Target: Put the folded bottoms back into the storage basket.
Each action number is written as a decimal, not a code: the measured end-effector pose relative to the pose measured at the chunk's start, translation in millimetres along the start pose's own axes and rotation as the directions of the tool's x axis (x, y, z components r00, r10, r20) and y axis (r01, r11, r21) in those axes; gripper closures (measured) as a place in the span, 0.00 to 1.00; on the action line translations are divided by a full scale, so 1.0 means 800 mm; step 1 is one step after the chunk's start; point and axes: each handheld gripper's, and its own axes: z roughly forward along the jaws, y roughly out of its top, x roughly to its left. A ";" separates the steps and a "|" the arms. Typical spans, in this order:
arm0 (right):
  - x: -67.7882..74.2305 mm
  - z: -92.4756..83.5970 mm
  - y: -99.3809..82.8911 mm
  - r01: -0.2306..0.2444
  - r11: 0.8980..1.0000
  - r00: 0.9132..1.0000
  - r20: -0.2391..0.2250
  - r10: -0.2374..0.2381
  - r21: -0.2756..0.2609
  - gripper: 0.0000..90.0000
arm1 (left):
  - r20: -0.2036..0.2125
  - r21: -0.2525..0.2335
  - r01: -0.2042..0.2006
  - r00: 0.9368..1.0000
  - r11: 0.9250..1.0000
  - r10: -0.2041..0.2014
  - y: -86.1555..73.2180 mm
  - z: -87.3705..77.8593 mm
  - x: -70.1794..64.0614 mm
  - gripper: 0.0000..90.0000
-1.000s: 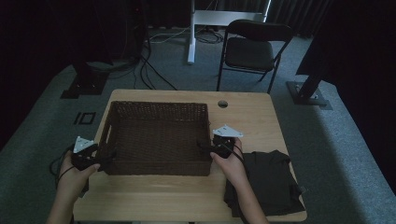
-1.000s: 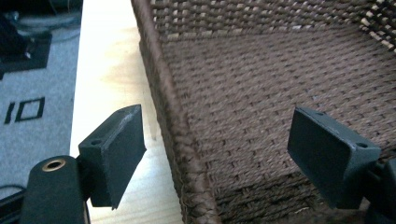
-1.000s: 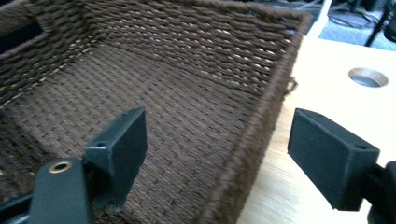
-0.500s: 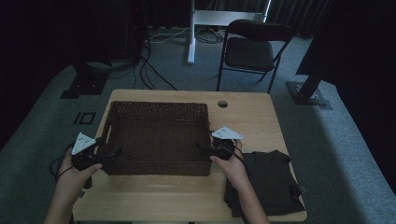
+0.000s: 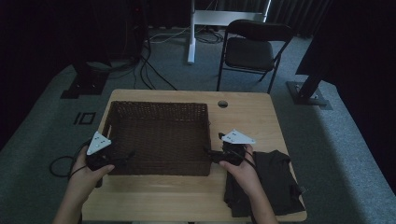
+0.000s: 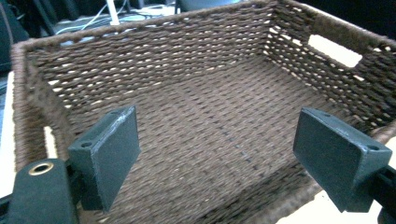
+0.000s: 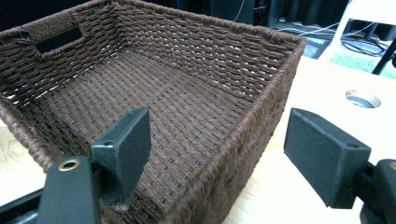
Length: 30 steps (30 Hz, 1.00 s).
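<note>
With both the left claw (image 5: 122, 158) and right claw (image 5: 208, 153) open, we should bite the basket's (image 5: 159, 135) near corners evenly before lifting.

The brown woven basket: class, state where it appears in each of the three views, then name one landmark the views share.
High view: the basket sits centre-left on the table, between the two grippers.
Left gripper view: the basket spans the frame behind the open jaws.
Right gripper view: the basket takes the left and centre.
Shared landmark: its handle slot.
</note>
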 end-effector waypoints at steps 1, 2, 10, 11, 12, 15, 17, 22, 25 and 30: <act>-0.001 -0.002 -0.001 0.000 1.000 1.000 0.001 0.000 -0.001 0.25 | 0.008 -0.001 -0.001 1.000 1.000 0.001 0.001 0.001 -0.003 0.17; -0.001 -0.004 -0.002 0.002 1.000 1.000 -0.004 -0.002 0.000 0.25 | 0.015 -0.004 -0.002 1.000 1.000 0.002 0.002 0.002 -0.005 0.17; -0.009 -0.020 -0.009 -0.021 1.000 1.000 -0.003 0.021 -0.012 0.23 | 0.052 -0.008 -0.033 0.998 0.999 0.033 0.008 0.011 -0.026 0.17; -0.009 -0.020 -0.009 -0.021 1.000 1.000 -0.003 0.021 -0.012 0.23 | 0.052 -0.008 -0.033 0.998 0.999 0.033 0.008 0.011 -0.026 0.17; -0.011 -0.023 -0.011 -0.009 1.000 1.000 0.007 0.009 -0.012 0.23 | 0.062 -0.005 -0.038 0.997 0.999 0.038 0.008 0.014 -0.031 0.17; -0.019 -0.034 -0.019 0.012 1.000 0.999 0.038 -0.012 -0.009 0.24 | 0.085 -0.007 -0.045 0.995 0.999 0.045 0.009 0.018 -0.042 0.17; -0.020 -0.036 -0.021 0.017 1.000 0.999 0.044 -0.017 -0.008 0.24 | 0.092 -0.007 -0.049 0.995 0.999 0.049 0.010 0.020 -0.044 0.17; -0.031 -0.050 -0.030 0.003 1.000 0.997 0.077 -0.003 -0.003 0.21 | 0.118 0.000 -0.058 0.991 0.998 0.057 0.010 0.028 -0.057 0.17; -0.037 -0.057 -0.034 -0.002 1.000 0.996 0.092 0.002 -0.004 0.21 | 0.152 0.006 -0.062 0.987 0.998 0.060 0.009 0.035 -0.068 0.17; -0.046 -0.069 -0.043 -0.018 1.000 0.993 0.117 0.018 -0.002 0.20 | 0.188 0.008 -0.072 0.980 0.997 0.069 0.011 0.042 -0.083 0.17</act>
